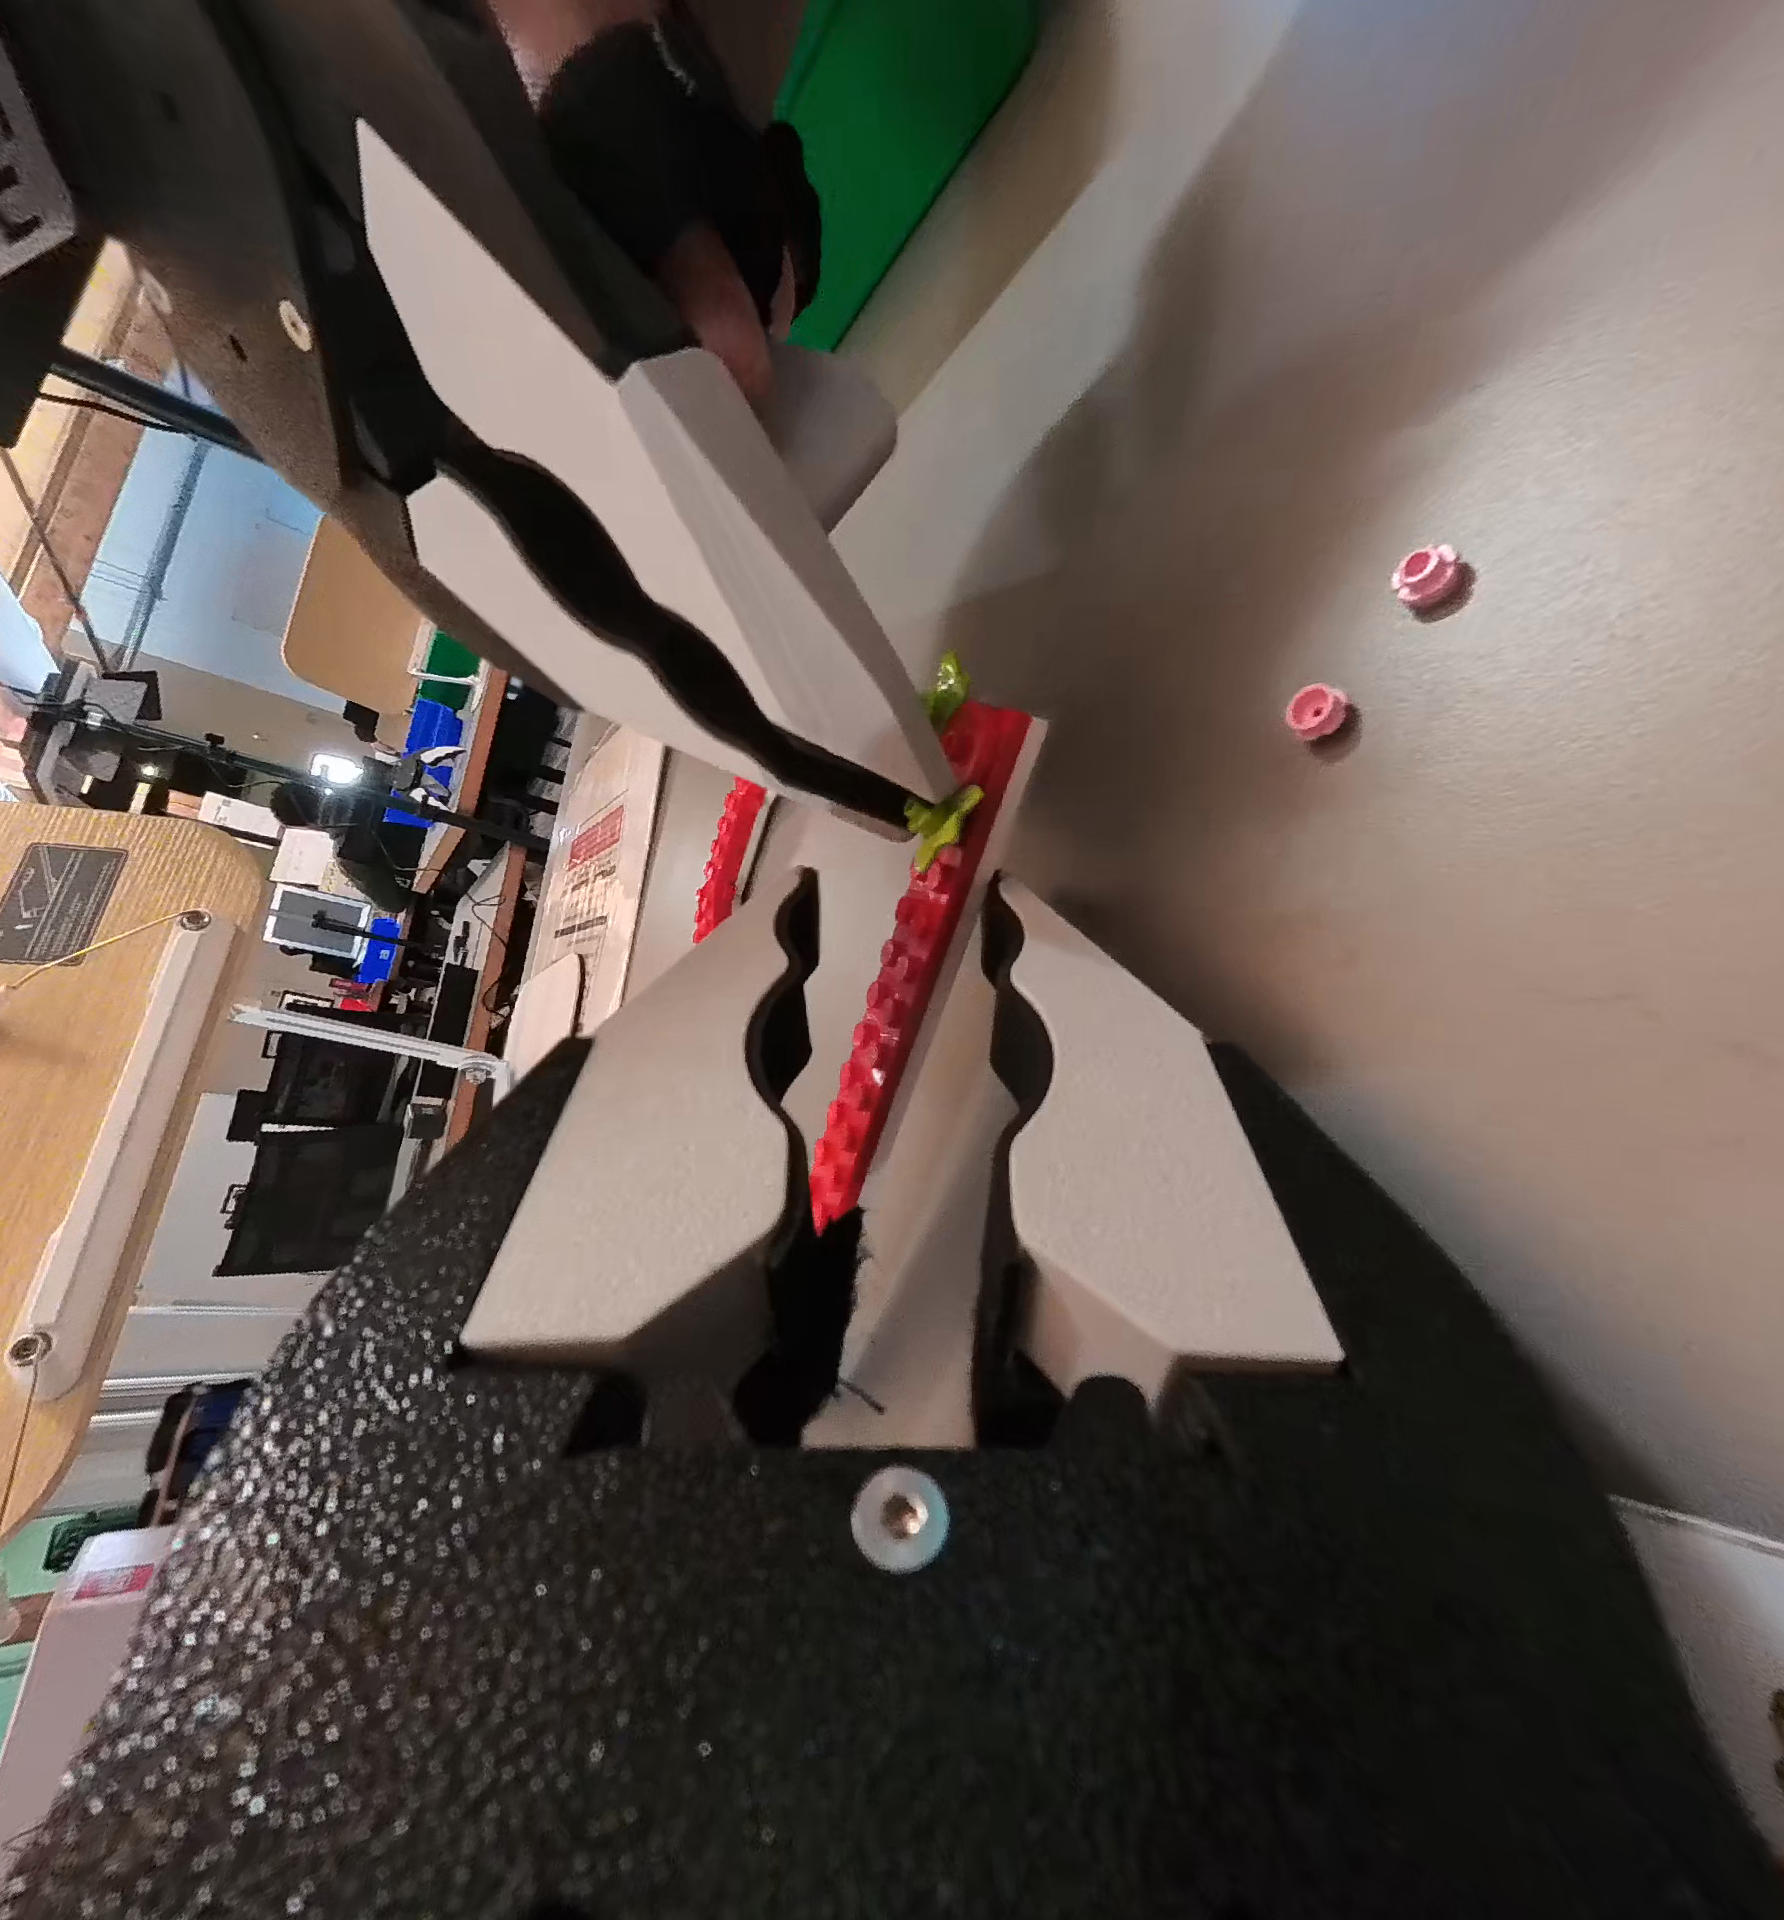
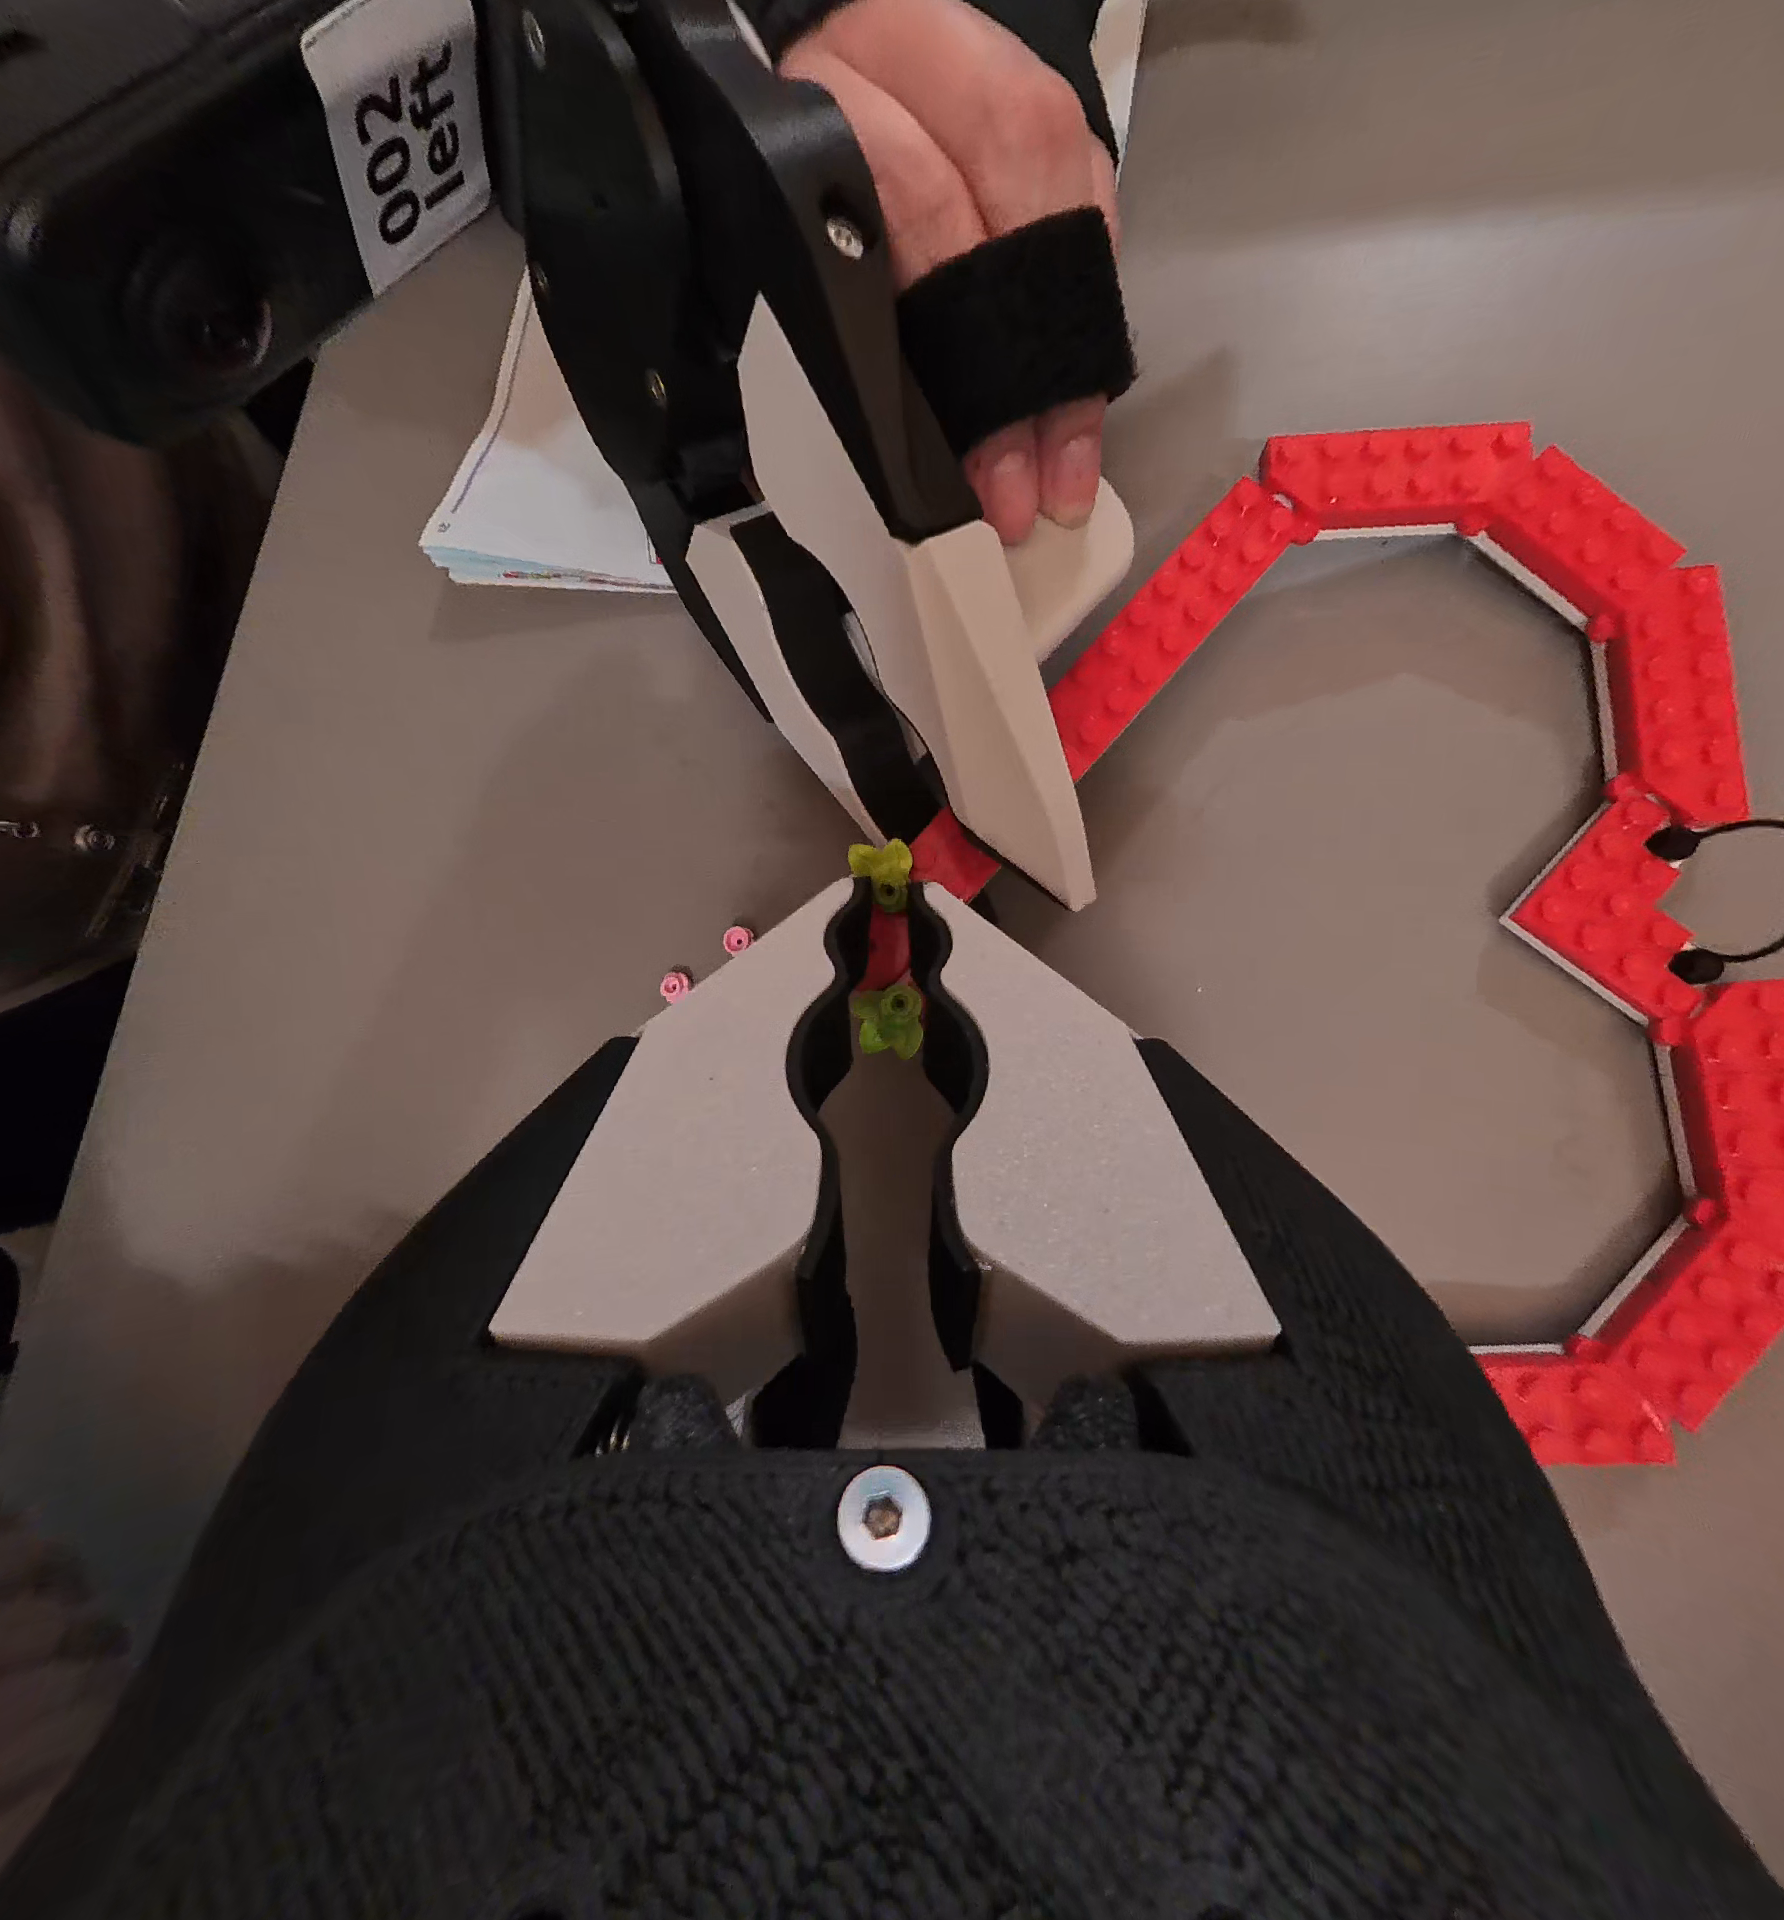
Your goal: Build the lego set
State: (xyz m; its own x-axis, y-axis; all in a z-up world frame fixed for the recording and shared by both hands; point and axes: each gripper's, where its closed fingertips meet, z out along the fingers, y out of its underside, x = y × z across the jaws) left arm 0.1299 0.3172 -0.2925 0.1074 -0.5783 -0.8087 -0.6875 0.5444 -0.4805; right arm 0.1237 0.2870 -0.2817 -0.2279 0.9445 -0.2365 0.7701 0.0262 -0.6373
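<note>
— Right gripper (image 2: 890, 902), nearest the lens, pinches a green leaf piece (image 2: 880, 864) at the red heart frame's (image 2: 1657, 665) pointed tip. Why?

— Likely to press it onto the studs. Left gripper (image 1: 903, 894), jaws clamped across the frame beside that tip, seems to steady it. Two pink studs (image 1: 1317, 712) wait nearby.

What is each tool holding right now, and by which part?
Left tool: grips the red studded heart-shaped lego frame across its straight lower arm. Right tool: tips pinch a small lime-green leaf piece at the frame's tip.
</note>
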